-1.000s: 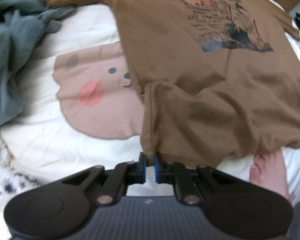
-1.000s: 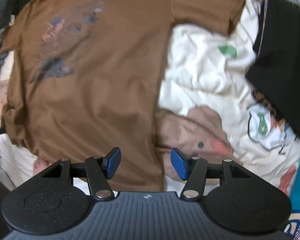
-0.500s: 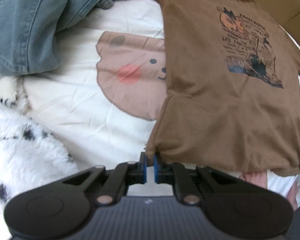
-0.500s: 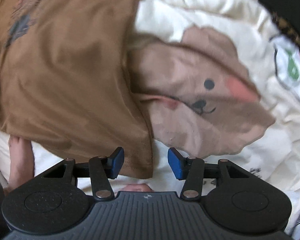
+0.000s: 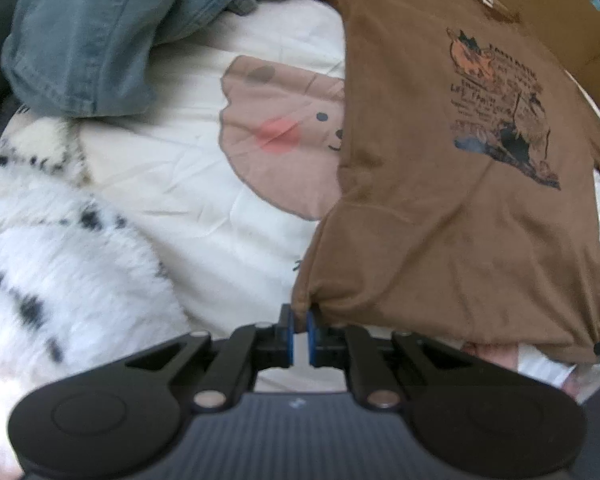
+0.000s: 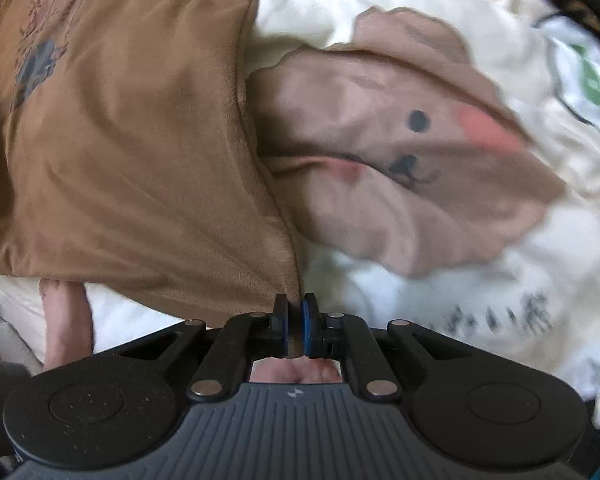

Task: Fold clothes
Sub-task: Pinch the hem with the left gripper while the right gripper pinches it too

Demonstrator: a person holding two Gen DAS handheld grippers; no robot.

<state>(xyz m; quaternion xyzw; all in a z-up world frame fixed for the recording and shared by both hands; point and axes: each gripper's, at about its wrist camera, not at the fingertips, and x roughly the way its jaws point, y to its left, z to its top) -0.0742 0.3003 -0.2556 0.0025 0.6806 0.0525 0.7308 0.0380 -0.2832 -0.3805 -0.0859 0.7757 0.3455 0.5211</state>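
A brown T-shirt (image 5: 440, 208) with a dark print on its chest lies spread front-up over a cream bedspread. My left gripper (image 5: 299, 328) is shut on the shirt's bottom-left hem corner. In the right wrist view the same brown T-shirt (image 6: 120, 152) fills the left half. My right gripper (image 6: 295, 322) is shut on its bottom-right hem corner. The hem between the two corners hangs slightly off the bed's near edge.
The cream bedspread (image 5: 188, 184) carries bear-face prints (image 6: 412, 168). Blue-grey jeans (image 5: 96, 40) lie heaped at the far left. A fluffy white spotted blanket (image 5: 48, 272) sits near left. A person's bare foot (image 6: 66, 320) shows under the hem. Cardboard (image 5: 548, 4) stands behind.
My right gripper dropped toward the hem and went from open to shut on the shirt's right corner. The left gripper kept its grip and pulled the left corner toward the bed's near edge.
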